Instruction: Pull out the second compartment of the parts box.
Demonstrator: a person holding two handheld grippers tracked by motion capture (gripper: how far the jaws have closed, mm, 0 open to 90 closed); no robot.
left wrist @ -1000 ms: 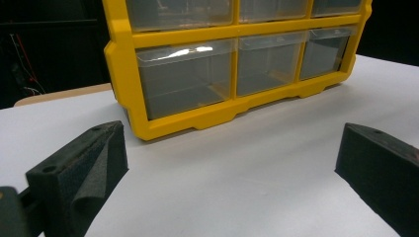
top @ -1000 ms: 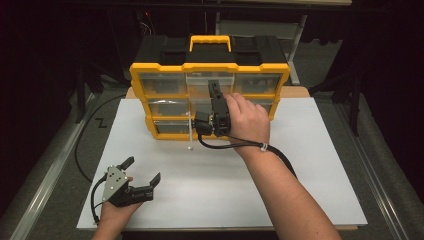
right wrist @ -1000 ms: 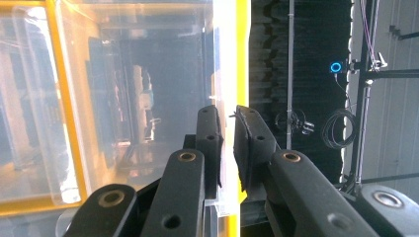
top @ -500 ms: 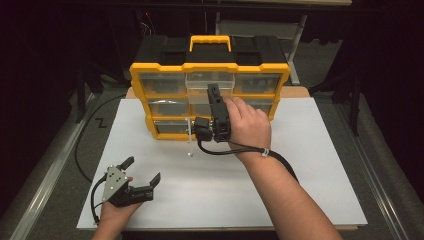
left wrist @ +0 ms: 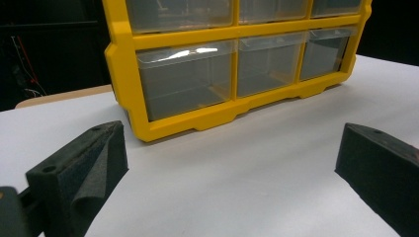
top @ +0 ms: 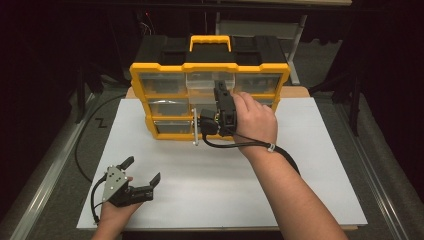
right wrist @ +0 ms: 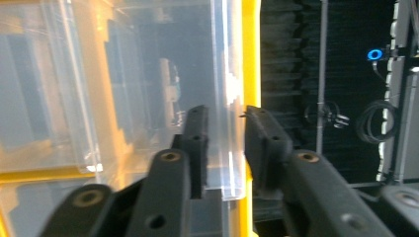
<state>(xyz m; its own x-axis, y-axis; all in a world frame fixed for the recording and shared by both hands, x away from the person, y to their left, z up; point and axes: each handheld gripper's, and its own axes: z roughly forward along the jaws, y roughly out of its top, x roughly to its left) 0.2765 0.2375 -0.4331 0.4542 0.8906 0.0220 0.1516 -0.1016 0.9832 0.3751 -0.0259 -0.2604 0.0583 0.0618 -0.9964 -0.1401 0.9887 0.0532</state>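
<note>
clear plastic marked the drawer (top: 209,82), pulled partway out of the top row of the yellow organizer (top: 150,102) at the back of the white desk (top: 310,165). the right gripper (right wrist: 225,148) had its jaws narrowed on the drawer's front wall. the left gripper (top: 142,172) rested near the desk's front edge, jaws wide and holding nothing.

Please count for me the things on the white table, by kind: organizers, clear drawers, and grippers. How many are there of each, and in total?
Organizer: 1
Drawers: 9
Grippers: 2, the left gripper and the right gripper, whose fingers have just closed further on a drawer
Total: 12
</note>
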